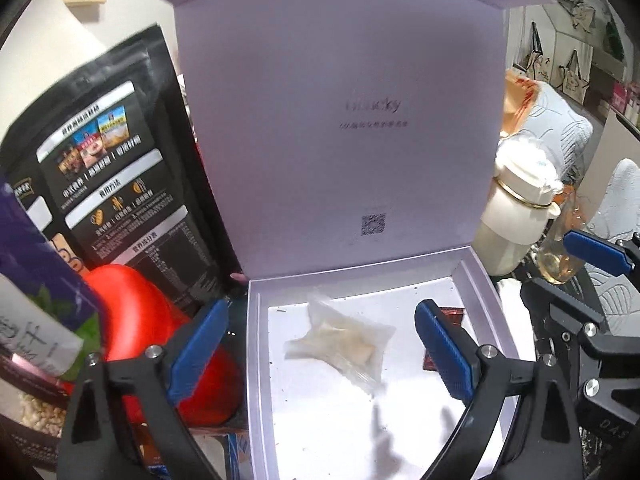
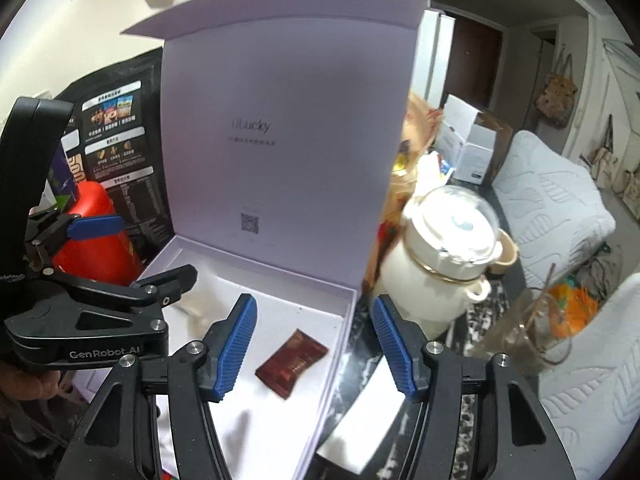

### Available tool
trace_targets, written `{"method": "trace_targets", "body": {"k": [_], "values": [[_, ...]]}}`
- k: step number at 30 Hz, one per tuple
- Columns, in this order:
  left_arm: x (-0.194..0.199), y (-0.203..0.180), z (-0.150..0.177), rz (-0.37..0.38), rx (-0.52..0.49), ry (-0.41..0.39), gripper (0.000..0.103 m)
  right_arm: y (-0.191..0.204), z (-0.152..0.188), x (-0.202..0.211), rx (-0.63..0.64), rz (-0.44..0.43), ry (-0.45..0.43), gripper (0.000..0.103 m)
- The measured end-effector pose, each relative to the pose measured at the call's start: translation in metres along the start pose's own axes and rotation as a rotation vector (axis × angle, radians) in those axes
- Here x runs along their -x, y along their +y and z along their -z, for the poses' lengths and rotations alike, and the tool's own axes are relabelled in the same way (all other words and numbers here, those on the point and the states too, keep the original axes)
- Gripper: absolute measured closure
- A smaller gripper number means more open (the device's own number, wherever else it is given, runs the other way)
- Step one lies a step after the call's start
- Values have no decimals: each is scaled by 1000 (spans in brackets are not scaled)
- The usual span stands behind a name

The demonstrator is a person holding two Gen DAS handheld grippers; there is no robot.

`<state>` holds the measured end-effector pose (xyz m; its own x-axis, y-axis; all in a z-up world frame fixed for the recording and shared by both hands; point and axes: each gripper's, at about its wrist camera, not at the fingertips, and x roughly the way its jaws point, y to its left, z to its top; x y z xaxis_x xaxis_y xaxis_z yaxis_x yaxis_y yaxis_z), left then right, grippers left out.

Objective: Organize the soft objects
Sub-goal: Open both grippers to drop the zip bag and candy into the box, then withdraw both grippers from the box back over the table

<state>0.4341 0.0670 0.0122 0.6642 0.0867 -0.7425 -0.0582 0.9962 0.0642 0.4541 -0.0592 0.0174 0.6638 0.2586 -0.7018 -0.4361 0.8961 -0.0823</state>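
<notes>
A pale lilac gift box (image 1: 256, 344) stands open, its lid upright behind it; it also shows in the right wrist view (image 2: 340, 344). On its white floor lies a clear plastic packet with pale contents (image 1: 340, 344) and a small dark red-brown packet (image 2: 292, 360), partly hidden behind my left finger in the left wrist view (image 1: 452, 314). My left gripper (image 1: 320, 352) is open and empty above the clear packet. My right gripper (image 2: 314, 346) is open and empty above the box's right wall, just right of the brown packet.
A red object (image 1: 136, 320) and a black food pouch (image 1: 120, 168) stand left of the box. A cream lidded pot (image 2: 444, 256) and a glass jar (image 2: 516, 332) stand to its right. A white quilted surface (image 2: 560, 200) lies beyond.
</notes>
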Motion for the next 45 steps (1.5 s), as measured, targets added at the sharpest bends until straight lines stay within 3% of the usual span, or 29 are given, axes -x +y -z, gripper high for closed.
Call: {"method": "trace_targets", "body": {"k": [9,22,34,45], "values": [[44,-7,-9,13,-8,-70,7,-4,-7,43,-4,22,-53,42],[148,-2,-8,28,4,-208,7,3,-17,141,-16,46,-190,42],[245,-3,26,35,-21,-347,7,26,2,236,7,68,-308,42],[302,-7,77,44,-49,-419,2,46,47,299,-1,58,-364,31]]}}
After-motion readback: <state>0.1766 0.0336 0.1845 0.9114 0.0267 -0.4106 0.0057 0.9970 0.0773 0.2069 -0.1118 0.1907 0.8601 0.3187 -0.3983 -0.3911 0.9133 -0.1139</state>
